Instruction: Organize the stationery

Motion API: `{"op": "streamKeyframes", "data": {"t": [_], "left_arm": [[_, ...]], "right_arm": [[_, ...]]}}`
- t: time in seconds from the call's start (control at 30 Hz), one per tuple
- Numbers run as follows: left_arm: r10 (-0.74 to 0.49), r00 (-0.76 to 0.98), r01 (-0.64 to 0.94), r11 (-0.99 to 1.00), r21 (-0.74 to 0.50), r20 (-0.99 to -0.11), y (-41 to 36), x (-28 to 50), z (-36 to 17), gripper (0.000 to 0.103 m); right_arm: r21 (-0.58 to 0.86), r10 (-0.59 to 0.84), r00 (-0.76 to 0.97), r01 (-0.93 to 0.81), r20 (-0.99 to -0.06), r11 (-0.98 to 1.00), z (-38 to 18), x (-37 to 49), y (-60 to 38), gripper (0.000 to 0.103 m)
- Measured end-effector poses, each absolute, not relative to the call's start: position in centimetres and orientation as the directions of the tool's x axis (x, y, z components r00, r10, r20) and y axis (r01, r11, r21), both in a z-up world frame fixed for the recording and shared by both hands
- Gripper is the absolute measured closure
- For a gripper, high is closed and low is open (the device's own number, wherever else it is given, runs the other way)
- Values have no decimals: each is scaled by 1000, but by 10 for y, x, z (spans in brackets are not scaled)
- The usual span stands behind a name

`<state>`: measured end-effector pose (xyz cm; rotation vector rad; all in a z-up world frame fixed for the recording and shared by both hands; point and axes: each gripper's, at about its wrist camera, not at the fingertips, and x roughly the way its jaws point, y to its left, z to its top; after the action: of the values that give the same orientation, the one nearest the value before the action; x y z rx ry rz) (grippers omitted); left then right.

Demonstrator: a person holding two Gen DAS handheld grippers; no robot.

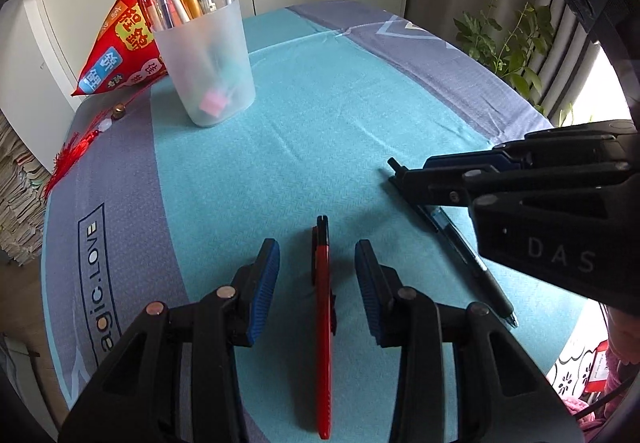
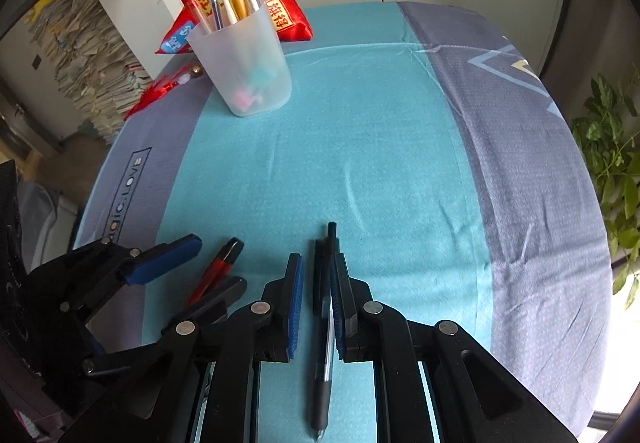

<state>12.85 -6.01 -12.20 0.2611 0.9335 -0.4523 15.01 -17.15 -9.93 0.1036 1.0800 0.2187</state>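
A red pen [image 1: 322, 327] lies on the teal cloth between the fingers of my left gripper [image 1: 317, 267], which is open around it without touching. It also shows in the right wrist view [image 2: 216, 270]. A black pen [image 2: 325, 319] lies between the fingers of my right gripper [image 2: 318, 299], which is open with a narrow gap; the right pad is close against the pen. That pen also shows in the left wrist view [image 1: 464, 243]. A frosted pen cup [image 1: 206, 63] holding several pens stands at the far left, and it shows in the right wrist view [image 2: 245, 63].
A red satin pouch [image 1: 124, 31] with a tassel lies behind the cup. The table [image 2: 520, 163] is covered by a teal and grey cloth. A green plant [image 2: 612, 163] stands off the right edge. Paper stacks [image 2: 92, 55] stand at the far left.
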Motion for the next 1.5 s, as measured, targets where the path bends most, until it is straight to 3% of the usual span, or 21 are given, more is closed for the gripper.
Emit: {"op": "streamKeyframes", "data": {"t": [0.1, 0.23, 0.43, 0.5, 0.53, 1.5], "left_arm": [[-269, 504, 489, 872, 15, -821, -61, 131, -126, 69], [-291, 497, 495, 869, -9, -817, -63, 134, -127, 85], [-295, 496, 482, 876, -24, -816, -59, 135, -127, 95], [-299, 497, 483, 875, -27, -815, -58, 133, -127, 96], [-301, 498, 484, 875, -27, -813, -57, 131, -126, 96], [-327, 699, 426, 905, 3, -636, -19, 85, -29, 96]], "right_arm": [[187, 219, 445, -116, -868, 976, -102, 154, -172, 91], [181, 215, 421, -119, -881, 976, -108, 160, -171, 89], [163, 204, 420, -131, -884, 978, -113, 163, -162, 76], [149, 197, 433, -143, -879, 979, -113, 162, -159, 79], [147, 196, 436, -144, -878, 979, -113, 161, -159, 86], [206, 246, 682, -141, -689, 968, -20, 89, -182, 87]]}}
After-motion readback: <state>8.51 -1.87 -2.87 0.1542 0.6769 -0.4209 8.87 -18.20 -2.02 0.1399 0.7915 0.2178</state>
